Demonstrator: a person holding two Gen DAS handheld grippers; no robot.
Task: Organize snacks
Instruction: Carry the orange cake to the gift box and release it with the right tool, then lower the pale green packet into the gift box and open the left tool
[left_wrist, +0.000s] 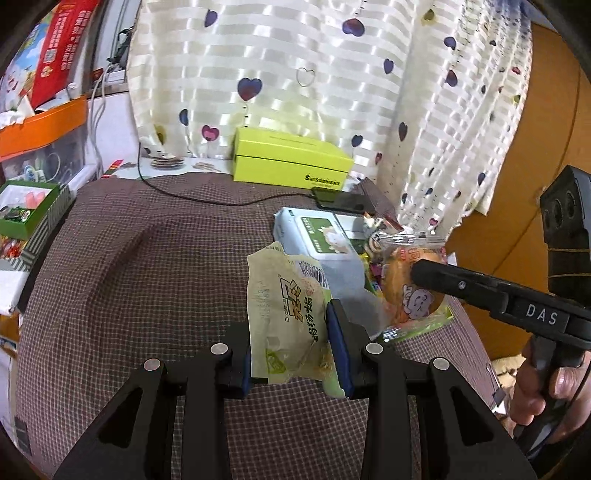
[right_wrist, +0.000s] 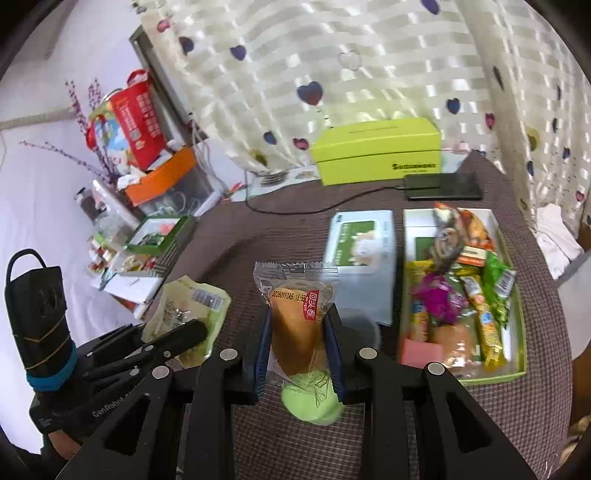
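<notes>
My left gripper (left_wrist: 291, 343) is shut on a pale green snack packet (left_wrist: 288, 310) and holds it above the checked cloth. My right gripper (right_wrist: 297, 350) is shut on a clear-wrapped golden cake (right_wrist: 297, 321) with a green base. In the left wrist view the cake (left_wrist: 410, 295) hangs to the right with the right gripper's finger (left_wrist: 443, 277) across it. In the right wrist view the green packet (right_wrist: 188, 306) and the left gripper (right_wrist: 177, 339) sit at the left. A white box tray (right_wrist: 517, 350) holding several wrapped snacks lies to the right.
A white and green lid box (right_wrist: 362, 254) lies upside beside the tray. A lime box (right_wrist: 376, 151), a black phone (right_wrist: 443, 186) with its cable, and a heart-print curtain (right_wrist: 332, 66) stand at the back. Cluttered boxes (right_wrist: 162, 177) sit at the left.
</notes>
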